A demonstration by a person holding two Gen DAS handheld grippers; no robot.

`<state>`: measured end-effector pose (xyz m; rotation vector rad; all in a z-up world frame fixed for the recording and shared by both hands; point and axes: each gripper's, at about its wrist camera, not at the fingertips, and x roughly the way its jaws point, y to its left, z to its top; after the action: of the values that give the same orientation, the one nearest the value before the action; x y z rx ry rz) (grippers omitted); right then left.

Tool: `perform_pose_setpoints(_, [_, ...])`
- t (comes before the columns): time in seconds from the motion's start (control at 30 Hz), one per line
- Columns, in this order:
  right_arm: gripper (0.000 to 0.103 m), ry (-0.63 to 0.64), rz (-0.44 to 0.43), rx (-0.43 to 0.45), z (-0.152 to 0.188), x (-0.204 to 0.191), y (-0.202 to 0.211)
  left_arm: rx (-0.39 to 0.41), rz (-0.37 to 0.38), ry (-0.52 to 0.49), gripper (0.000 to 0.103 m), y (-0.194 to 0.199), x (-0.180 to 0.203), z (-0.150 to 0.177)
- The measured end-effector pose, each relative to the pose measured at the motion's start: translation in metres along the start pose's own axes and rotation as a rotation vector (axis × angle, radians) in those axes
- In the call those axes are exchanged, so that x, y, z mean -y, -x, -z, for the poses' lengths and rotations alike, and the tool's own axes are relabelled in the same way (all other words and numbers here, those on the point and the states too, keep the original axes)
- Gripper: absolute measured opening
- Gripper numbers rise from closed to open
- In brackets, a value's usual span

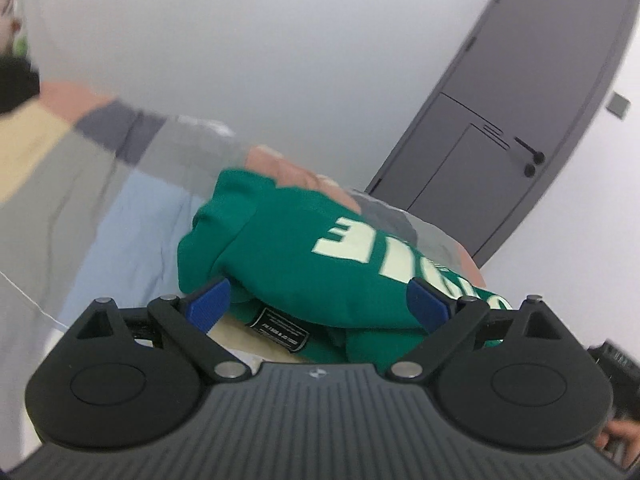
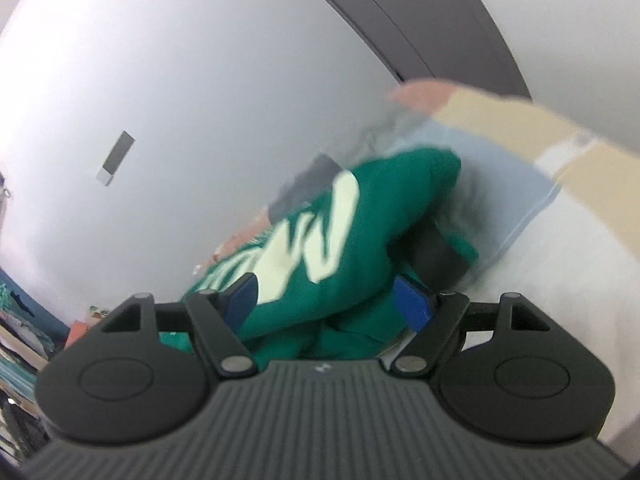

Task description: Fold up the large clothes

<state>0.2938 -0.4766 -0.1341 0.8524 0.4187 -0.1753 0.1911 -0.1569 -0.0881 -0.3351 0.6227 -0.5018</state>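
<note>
A green sweatshirt (image 1: 304,256) with cream letters lies folded in a bundle on the bed, a black label (image 1: 282,330) showing at its near edge. My left gripper (image 1: 318,300) hovers just in front of it, open wide. Its blue pads (image 1: 208,304) stand at either side of the bundle and I see no pinch on the cloth. In the right wrist view the same sweatshirt (image 2: 360,220) is blurred. My right gripper (image 2: 328,300) is open there too, its blue pads (image 2: 412,304) apart with the cloth's near edge behind them.
The bed cover (image 1: 120,220) is a patchwork of blue, grey, beige and pink. A grey door (image 1: 520,100) stands in the white wall behind the bed. A hand (image 1: 624,440) shows at the lower right. Cluttered shelves (image 2: 20,340) sit far left in the right wrist view.
</note>
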Motion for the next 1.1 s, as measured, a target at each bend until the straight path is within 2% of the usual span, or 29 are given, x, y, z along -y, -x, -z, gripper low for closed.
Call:
perform_pose_setpoints(0.07, [0.078,0.044,-0.007,0.015,-0.009,-0.001,0.030,0.011,-0.003,-0.043,0.097,0.018,0.014,-0.003])
perform_pose_setpoints(0.17, [0.078,0.118,-0.028,0.047,-0.013,-0.023,0.061,0.025,0.001,-0.105,0.097,0.051,0.038,-0.006])
perform_pose_setpoints(0.4, [0.078,0.266,-0.069,0.101,0.000,-0.063,0.112,0.065,0.019,-0.234,0.097,0.114,0.086,0.000])
perform_pose_setpoints(0.47, [0.078,0.308,-0.076,0.114,0.006,-0.061,0.148,0.072,0.030,-0.270,0.097,0.129,0.097,0.004])
perform_pose_setpoints(0.57, [0.078,0.376,-0.087,0.135,0.019,-0.080,0.170,0.083,0.036,-0.311,0.097,0.149,0.111,0.011])
perform_pose_setpoints(0.83, [0.078,0.511,-0.102,0.189,0.063,-0.116,0.212,0.116,0.016,-0.406,0.097,0.192,0.132,0.036])
perform_pose_setpoints(0.9, [0.078,0.534,-0.099,0.187,0.075,-0.119,0.217,0.114,0.032,-0.397,0.097,0.200,0.130,0.041])
perform_pose_setpoints(1.1, [0.078,0.586,-0.073,0.179,0.108,-0.117,0.228,0.126,0.007,-0.443,0.098,0.219,0.133,0.057])
